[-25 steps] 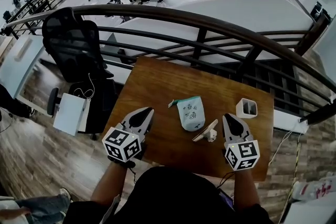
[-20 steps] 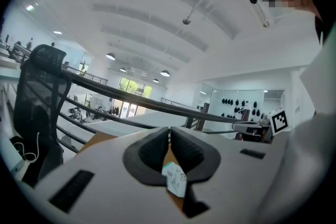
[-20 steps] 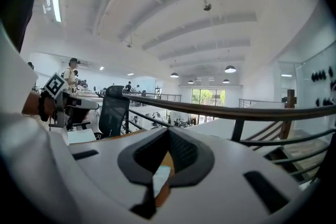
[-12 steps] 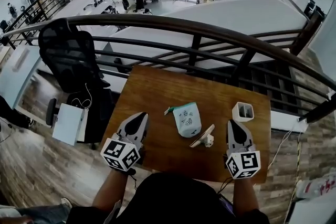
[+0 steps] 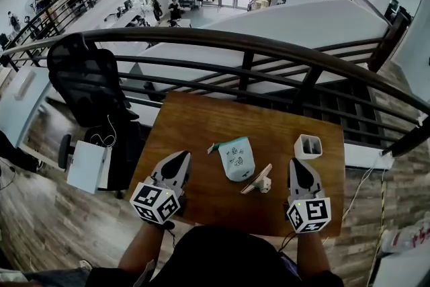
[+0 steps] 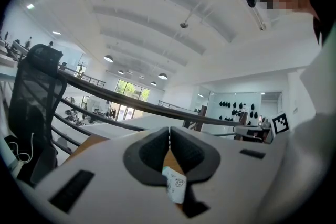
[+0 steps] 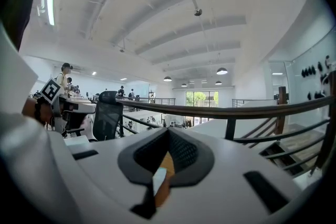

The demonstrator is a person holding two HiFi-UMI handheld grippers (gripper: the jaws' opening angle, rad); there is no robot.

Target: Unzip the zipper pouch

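Note:
The zipper pouch (image 5: 236, 158) lies flat in the middle of the wooden table (image 5: 201, 117). It is white with small prints and has a mint-green zipper end with a pull tab (image 5: 211, 147) pointing left. My left gripper (image 5: 183, 156) rests to the pouch's left near the front edge, shut and empty. My right gripper (image 5: 295, 162) sits to the right, also shut and empty. In the left gripper view the shut jaws meet and the pouch (image 6: 175, 186) shows below them. The right gripper (image 7: 168, 131) view shows shut pads with only table under them.
A small white stand holding a thin wooden board (image 5: 259, 179) sits just right of the pouch. A white square cup (image 5: 308, 145) stands at the table's right. A dark railing (image 5: 269, 50) runs behind the table, and a black office chair (image 5: 87, 77) stands to the left.
The head view has shifted a little, so everything sits lower in the frame. Both grippers stay at the front edge on either side of the pouch, which has not moved.

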